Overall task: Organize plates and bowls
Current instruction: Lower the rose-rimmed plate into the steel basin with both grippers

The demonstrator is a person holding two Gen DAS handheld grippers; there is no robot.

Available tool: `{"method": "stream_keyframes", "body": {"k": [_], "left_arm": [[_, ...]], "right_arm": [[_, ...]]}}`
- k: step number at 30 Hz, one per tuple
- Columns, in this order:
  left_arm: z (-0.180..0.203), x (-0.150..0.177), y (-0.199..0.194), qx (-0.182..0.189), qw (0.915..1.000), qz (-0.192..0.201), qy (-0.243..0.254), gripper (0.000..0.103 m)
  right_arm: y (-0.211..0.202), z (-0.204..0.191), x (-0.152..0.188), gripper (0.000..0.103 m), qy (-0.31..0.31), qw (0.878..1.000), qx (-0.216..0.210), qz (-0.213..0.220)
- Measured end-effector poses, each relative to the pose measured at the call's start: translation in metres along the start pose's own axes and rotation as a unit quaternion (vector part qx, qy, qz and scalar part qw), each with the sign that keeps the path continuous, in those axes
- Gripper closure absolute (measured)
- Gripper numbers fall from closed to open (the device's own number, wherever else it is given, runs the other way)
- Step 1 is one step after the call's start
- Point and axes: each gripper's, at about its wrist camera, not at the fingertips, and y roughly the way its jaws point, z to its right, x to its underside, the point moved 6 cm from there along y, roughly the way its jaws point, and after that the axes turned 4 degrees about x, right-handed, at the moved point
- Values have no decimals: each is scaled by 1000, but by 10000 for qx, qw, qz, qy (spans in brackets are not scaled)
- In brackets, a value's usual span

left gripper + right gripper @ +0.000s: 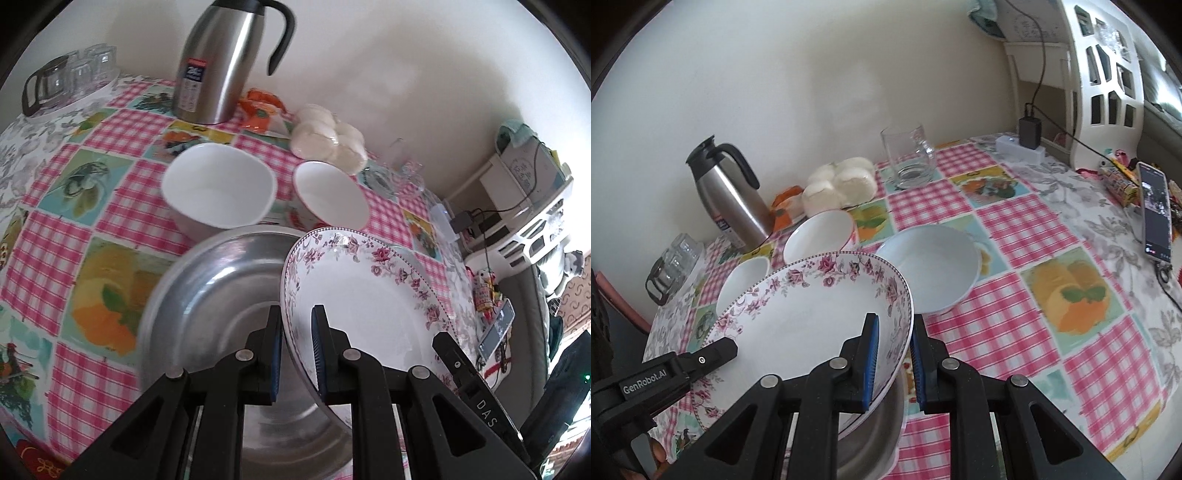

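A white plate with a pink floral rim (373, 295) is held tilted above a large steel bowl (207, 295). My left gripper (297, 350) is shut on the plate's left rim. My right gripper (894, 358) is shut on its right rim (812, 314); its finger also shows in the left wrist view (452, 350). Behind stand a white square bowl (218, 184) and a white round bowl with a red outside (328, 192). A shallow white bowl (931, 266) lies to the right of the plate on the checked tablecloth (1082, 236).
A steel thermos jug (221, 62), wrapped white buns (328, 136) and an orange packet stand by the wall. A glass mug (908, 157), a glass pot with cups (66, 77), a phone (1154, 210) and a charger (1028, 133) sit around the table edges.
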Motion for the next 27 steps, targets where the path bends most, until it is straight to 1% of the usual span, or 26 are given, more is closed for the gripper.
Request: {"method": "stream_keyframes", "body": {"k": [5, 9, 14, 16, 18, 20, 23, 27], "left_arm": [[-22, -1, 0, -189, 9997, -73, -140, 88], [-35, -1, 2, -359, 9990, -148, -215, 88], [-49, 2, 6, -515, 9978, -286, -317, 88], [-52, 5, 11, -586, 9968, -400, -354, 88], [-55, 9, 17, -596, 9957, -551, -439, 88], [-58, 13, 23, -530, 9946, -702, -554, 88], [-62, 19, 29, -521, 9922, -902, -688, 88], [-60, 21, 31, -620, 9916, -958, -611, 88]], "right_arm": [[10, -18, 9, 85, -115, 9998, -30, -156], [23, -30, 19, 85, -227, 9991, -15, -368], [39, -37, 31, 85, -356, 9973, 35, -645], [43, -39, 34, 85, -433, 9964, 72, -724], [45, -39, 36, 85, -456, 9957, 101, -795], [49, -36, 37, 85, -404, 9947, 132, -933], [54, -31, 39, 85, -308, 9932, 102, -1115], [56, -30, 41, 85, -365, 9917, 142, -1226]]}}
